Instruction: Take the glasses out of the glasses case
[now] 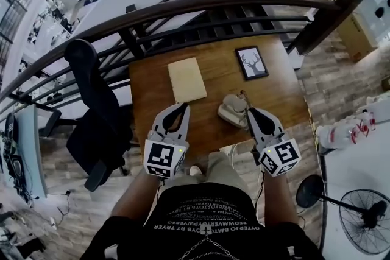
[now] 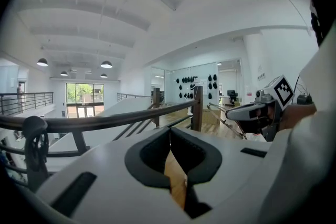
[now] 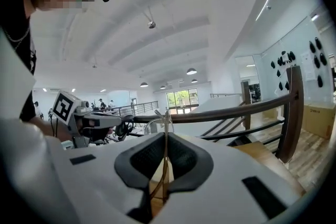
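clamping a thin gold wire-framed pair of glasses (image 3: 165, 124), the right gripper (image 1: 249, 111) hangs at the right side of the open pale grey glasses case (image 1: 231, 112), near the front edge of the brown wooden table (image 1: 213, 70). the left gripper (image 1: 182, 107), tongs together and empty, hovers over bare wood. a tan rectangular pad (image 1: 186, 79) and a black-framed deer picture (image 1: 251, 62) lie nearer the dark curved railing (image 1: 183, 9) along the far edge.

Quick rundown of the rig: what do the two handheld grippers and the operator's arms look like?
They're a matched pair. The left gripper and right gripper have white plastic bodies that taper to two jaws lined with black pads. Each carries a white marker cube at the rear, printed with black square patterns. The person wears a black short-sleeved T-shirt with pale print.
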A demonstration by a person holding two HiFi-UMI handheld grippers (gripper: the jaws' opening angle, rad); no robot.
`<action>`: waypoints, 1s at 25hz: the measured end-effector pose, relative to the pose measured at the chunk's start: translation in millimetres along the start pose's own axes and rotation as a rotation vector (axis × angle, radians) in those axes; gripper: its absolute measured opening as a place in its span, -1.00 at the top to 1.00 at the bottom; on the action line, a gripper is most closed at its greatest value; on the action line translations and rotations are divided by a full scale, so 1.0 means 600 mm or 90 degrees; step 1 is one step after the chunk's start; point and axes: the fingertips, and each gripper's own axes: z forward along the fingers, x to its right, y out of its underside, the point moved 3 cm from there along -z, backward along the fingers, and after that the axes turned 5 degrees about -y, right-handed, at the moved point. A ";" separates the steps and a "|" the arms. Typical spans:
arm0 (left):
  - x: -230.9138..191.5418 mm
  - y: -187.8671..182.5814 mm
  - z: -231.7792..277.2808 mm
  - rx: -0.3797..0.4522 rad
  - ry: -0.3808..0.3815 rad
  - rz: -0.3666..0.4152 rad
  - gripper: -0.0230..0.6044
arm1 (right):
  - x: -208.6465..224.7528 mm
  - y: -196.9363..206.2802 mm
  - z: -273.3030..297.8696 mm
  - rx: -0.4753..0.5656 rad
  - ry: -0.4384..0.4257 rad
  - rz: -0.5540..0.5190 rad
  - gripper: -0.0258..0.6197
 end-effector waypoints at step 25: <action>0.026 -0.029 -0.039 0.036 0.028 0.010 0.83 | -0.059 -0.056 -0.050 0.050 -0.022 -0.016 0.83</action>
